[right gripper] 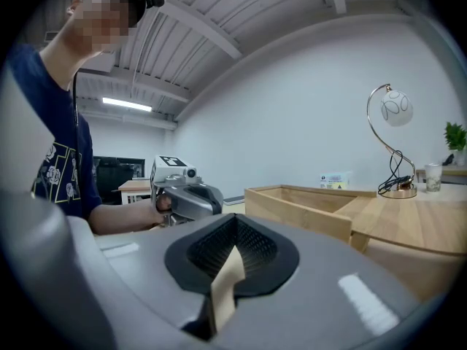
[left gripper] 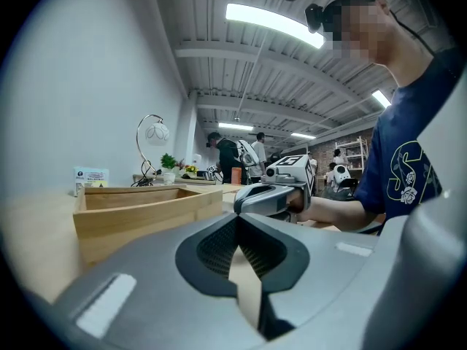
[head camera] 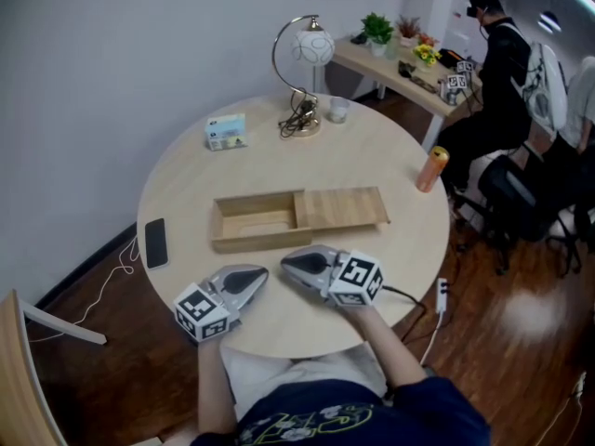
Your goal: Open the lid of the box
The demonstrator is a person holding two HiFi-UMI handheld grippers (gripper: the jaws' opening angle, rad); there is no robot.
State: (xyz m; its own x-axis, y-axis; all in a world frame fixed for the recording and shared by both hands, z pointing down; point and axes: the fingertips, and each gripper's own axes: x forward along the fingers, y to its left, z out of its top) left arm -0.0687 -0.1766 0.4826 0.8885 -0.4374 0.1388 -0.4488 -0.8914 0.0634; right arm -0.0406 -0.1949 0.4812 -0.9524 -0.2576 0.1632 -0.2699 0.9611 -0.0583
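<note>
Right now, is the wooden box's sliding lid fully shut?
No, the sliding lid sits shifted right, leaving half the wooden box uncovered.

text: none legible | small carton label: too blurred

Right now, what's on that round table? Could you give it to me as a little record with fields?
Table: round, light wood
Box: wooden, mid-table, left part uncovered and empty
Lid: slid partway off to the right
Left tool: shut, empty, in front of the box
Right tool: shut, empty, beside the left tool
Other items: black phone, small carton, lamp, glass, orange can
</note>
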